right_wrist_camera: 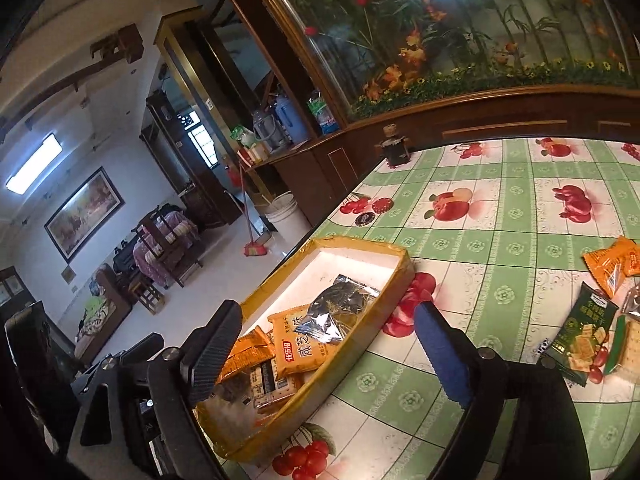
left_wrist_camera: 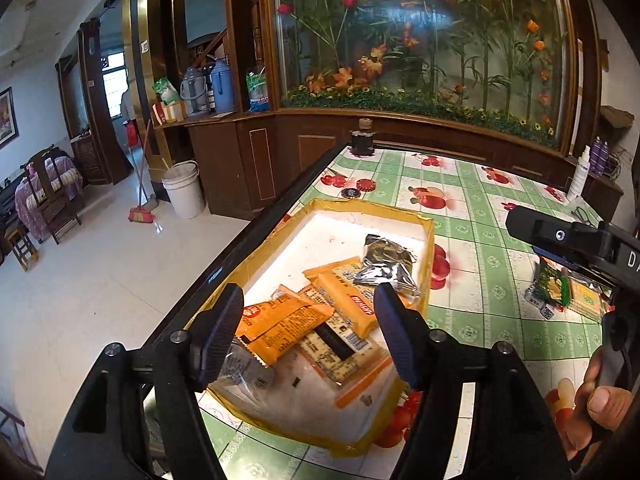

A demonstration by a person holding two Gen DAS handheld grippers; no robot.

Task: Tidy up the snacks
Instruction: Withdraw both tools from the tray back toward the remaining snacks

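A shallow white tray with a yellow taped rim [left_wrist_camera: 427, 240] [right_wrist_camera: 406, 270] lies at the table's left edge. It holds orange cracker packets [left_wrist_camera: 280, 324] [right_wrist_camera: 298, 346] and a silver packet [left_wrist_camera: 386, 266] [right_wrist_camera: 340, 308]. My left gripper [left_wrist_camera: 310, 336] is open and empty, just above the tray's near end. My right gripper [right_wrist_camera: 332, 354] is open and empty over the tray's right rim; it also shows in the left wrist view [left_wrist_camera: 560, 240]. More snacks lie on the table to the right: a green packet [right_wrist_camera: 582, 338] [left_wrist_camera: 550, 284] and an orange packet [right_wrist_camera: 614, 262].
The table has a green checked fruit-print cloth [left_wrist_camera: 480, 248] [right_wrist_camera: 500, 240]. A dark bottle [left_wrist_camera: 363, 140] [right_wrist_camera: 394, 146] stands at the far edge, and a white spray bottle [left_wrist_camera: 580, 174] at the far right. The floor drops away left of the table.
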